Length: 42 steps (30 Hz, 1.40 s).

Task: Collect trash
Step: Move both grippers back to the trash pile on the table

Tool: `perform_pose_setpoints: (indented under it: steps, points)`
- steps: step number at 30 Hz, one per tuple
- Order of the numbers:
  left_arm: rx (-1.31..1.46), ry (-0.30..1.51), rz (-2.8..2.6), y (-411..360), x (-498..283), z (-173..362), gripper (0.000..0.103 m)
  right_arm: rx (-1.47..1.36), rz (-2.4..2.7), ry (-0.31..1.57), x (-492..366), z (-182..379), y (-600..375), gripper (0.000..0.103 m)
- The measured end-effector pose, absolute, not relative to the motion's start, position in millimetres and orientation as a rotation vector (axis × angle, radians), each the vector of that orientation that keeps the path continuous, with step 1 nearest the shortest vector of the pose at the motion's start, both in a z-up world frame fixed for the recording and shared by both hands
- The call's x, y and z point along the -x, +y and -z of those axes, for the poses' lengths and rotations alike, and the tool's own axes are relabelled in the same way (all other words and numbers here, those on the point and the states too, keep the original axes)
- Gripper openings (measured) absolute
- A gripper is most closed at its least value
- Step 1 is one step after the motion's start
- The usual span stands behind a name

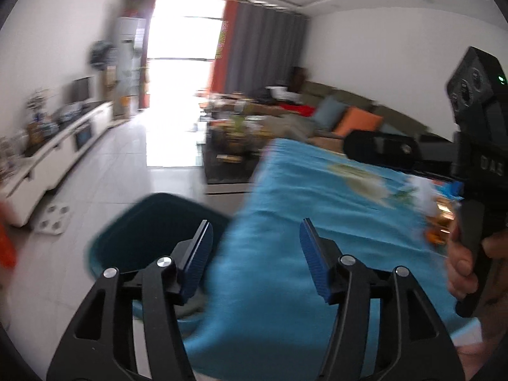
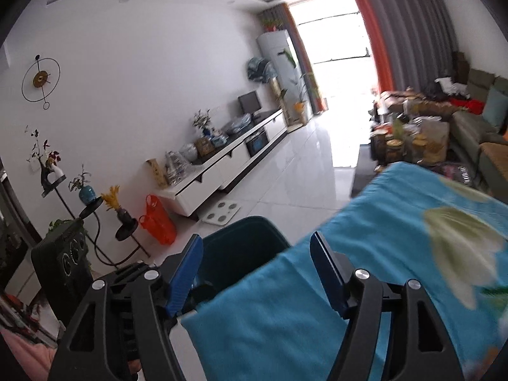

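Observation:
A dark teal bin (image 1: 149, 225) stands on the floor against the table's left edge, which is draped in a blue flowered cloth (image 1: 317, 216). My left gripper (image 1: 255, 249) hovers open over that edge, nothing between its blue pads. Blurred trash lies at the cloth's right: a white crumpled piece (image 1: 424, 192) and an orange-gold wrapper (image 1: 439, 225). A hand (image 1: 460, 265) holds the other black gripper body there. In the right wrist view, my right gripper (image 2: 257, 262) is open and empty above the bin (image 2: 236, 247) and the cloth (image 2: 381, 254).
An orange plastic bag (image 2: 158, 222) and a white bathroom scale (image 2: 222, 212) sit on the tiled floor by a long white TV cabinet (image 2: 228, 165). Plant stands (image 2: 92, 204) line the left wall. A cluttered coffee table (image 2: 409, 143) and sofa (image 1: 355, 117) lie beyond.

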<state>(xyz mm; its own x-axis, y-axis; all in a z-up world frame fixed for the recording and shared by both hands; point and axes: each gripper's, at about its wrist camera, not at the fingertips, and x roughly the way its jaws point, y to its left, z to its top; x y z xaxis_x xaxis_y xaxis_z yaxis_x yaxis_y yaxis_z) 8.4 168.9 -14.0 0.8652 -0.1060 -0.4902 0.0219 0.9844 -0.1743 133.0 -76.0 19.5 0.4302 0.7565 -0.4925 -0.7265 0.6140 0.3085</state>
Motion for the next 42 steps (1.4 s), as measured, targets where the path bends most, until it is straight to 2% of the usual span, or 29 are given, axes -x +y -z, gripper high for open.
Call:
perform_pose_setpoints:
  steps: [11, 18, 24, 31, 33, 38, 42]
  points:
    - [0.079, 0.594, 0.514, 35.7, -4.1, 25.7, 0.057, -0.045, -0.665, 0.558, -101.7, -33.1, -211.2, 0.068]
    - [0.042, 0.663, 0.726, -34.9, -0.7, 38.8, 0.064, -0.093, -0.485, 0.544, -90.0, -25.8, -291.2, 0.068]
    - [0.043, 0.740, 0.836, -75.4, -6.3, 50.8, 0.065, -0.149, -0.385, 0.553, -82.8, -12.7, -345.3, 0.068]
    - [0.081, 0.825, 0.874, -102.6, -22.9, 66.9, 0.067, -0.197, -0.353, 0.571, -77.4, -0.1, -364.9, 0.068]
    - [0.112, 0.849, 0.879, -103.5, -29.3, 69.9, 0.072, -0.204, -0.351, 0.577, -78.0, 4.1, -368.5, 0.068]
    - [0.132, 0.874, 0.878, -109.9, -36.9, 73.1, 0.066, -0.224, -0.345, 0.589, -72.8, 9.5, -372.6, 0.068]
    - [0.085, 0.847, 0.885, -105.9, -30.6, 70.8, 0.056, -0.241, -0.342, 0.599, -71.7, 13.9, -377.4, 0.068]
